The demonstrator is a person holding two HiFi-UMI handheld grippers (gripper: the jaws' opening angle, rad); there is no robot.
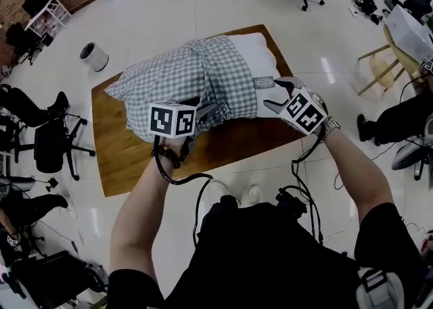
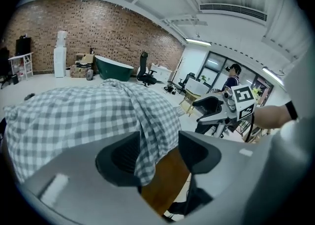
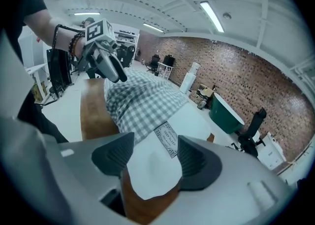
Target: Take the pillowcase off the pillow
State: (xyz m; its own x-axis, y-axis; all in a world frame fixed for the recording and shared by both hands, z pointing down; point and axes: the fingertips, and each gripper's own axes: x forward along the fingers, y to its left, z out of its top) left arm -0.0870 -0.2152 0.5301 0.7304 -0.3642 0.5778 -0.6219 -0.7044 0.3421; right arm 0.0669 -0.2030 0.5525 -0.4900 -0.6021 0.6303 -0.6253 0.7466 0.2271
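Observation:
A white pillow [image 1: 260,54] lies on a low wooden table [image 1: 122,152], its left part inside a grey checked pillowcase [image 1: 183,78]. My left gripper [image 1: 203,115] is at the near edge of the bunched pillowcase. In the left gripper view its jaws stand apart, with a hanging fold of checked cloth [image 2: 152,140] between them against the left pad and a gap to the right pad. My right gripper [image 1: 277,94] is at the pillow's bare near corner, beside its label [image 3: 167,139]. That white corner [image 3: 152,170] lies between the right gripper's spread jaws [image 3: 151,157].
The table stands on a glossy white floor. Office chairs [image 1: 54,142] stand at the left, a white bin [image 1: 95,56] at the far left, a wooden stool [image 1: 382,71] at the right. A green tub [image 3: 226,113] stands by the brick wall. The person's feet are just before the table.

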